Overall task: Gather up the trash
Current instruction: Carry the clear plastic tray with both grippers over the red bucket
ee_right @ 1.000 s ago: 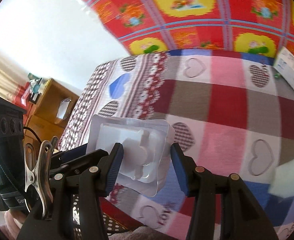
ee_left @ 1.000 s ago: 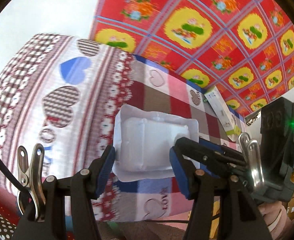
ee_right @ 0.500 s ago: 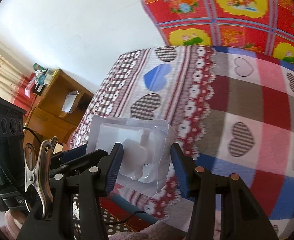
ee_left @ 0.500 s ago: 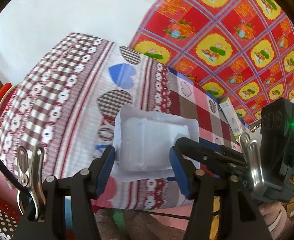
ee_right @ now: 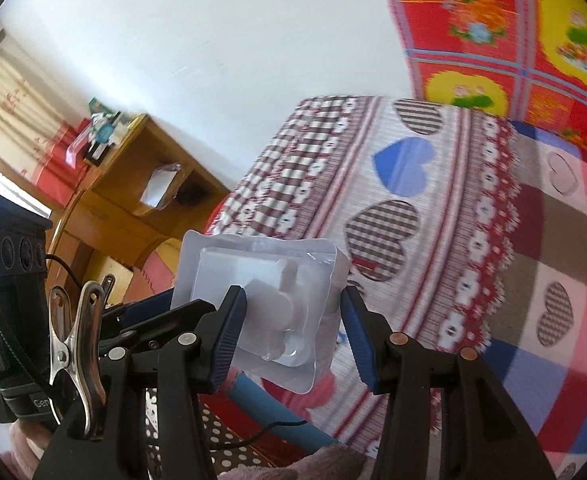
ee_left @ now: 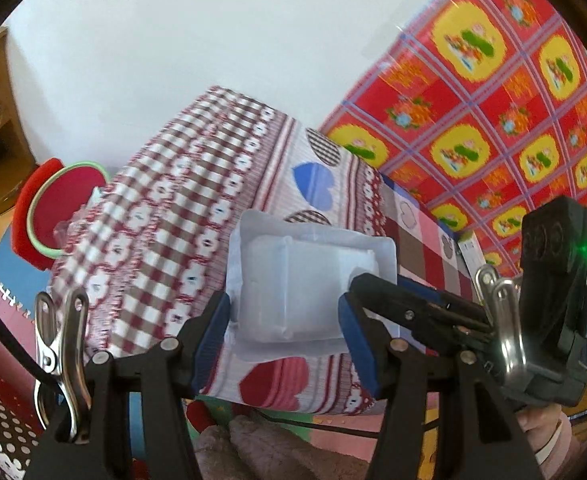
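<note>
I hold the clear plastic tray (ee_left: 305,292) between my left gripper (ee_left: 285,332) and right gripper (ee_right: 293,332); both seemingly clamp it, so I keep them level together toward the bin (ee_left: 65,208).

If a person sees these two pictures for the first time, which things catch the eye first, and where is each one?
First comes the clear plastic blister tray at the centre of both views, clamped between the blue pads of the left hand-held gripper and of the right hand-held gripper together. Behind it lies the heart-patterned checked cloth, and at the upper right hangs a bright red and yellow patterned sheet.
</note>
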`<act>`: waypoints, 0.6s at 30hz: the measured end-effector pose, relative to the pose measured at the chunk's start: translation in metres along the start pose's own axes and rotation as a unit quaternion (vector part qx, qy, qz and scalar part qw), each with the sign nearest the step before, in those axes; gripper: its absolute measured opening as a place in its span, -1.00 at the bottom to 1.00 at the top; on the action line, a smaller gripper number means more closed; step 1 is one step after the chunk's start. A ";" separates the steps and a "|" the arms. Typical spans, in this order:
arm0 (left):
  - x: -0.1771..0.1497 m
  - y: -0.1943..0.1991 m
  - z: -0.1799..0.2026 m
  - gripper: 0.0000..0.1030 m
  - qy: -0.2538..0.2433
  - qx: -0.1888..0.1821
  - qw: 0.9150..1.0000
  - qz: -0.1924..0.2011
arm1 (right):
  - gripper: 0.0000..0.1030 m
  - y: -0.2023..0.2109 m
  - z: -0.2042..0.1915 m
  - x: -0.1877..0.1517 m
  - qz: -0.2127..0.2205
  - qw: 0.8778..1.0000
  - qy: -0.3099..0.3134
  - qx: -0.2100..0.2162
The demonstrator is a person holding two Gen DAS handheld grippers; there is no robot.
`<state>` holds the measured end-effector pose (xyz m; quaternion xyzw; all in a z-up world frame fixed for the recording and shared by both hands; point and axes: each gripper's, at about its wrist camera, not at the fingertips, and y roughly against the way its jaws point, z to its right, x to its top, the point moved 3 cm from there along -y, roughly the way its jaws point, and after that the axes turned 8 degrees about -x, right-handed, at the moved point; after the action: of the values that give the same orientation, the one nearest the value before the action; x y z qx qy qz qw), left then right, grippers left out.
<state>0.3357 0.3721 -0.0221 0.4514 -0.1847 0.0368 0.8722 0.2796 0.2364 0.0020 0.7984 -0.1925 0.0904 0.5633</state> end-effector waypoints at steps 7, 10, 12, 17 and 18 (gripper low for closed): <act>0.010 0.017 -0.022 0.14 0.033 0.020 0.999 0.025 | -0.01 -0.016 -0.026 0.017 -0.011 0.999 0.040 0.021; 0.013 0.020 -0.029 0.14 0.046 0.027 0.998 0.033 | -0.01 -0.023 -0.034 0.025 -0.019 0.998 0.054 0.030; 0.016 0.022 -0.033 0.14 0.058 0.033 0.997 0.042 | -0.01 -0.028 -0.040 0.030 -0.025 0.997 0.063 0.036; 0.020 0.025 -0.042 0.14 0.082 0.046 0.994 0.059 | -0.01 -0.040 -0.052 0.042 -0.034 0.994 0.090 0.048; 0.020 0.026 -0.044 0.14 0.085 0.049 0.993 0.061 | -0.01 -0.043 -0.055 0.043 -0.036 0.993 0.096 0.052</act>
<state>0.3612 0.4204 -0.0178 0.4765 -0.1354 0.1374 0.8577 0.3407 0.2912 -0.0005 0.8205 -0.1034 0.1563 0.5401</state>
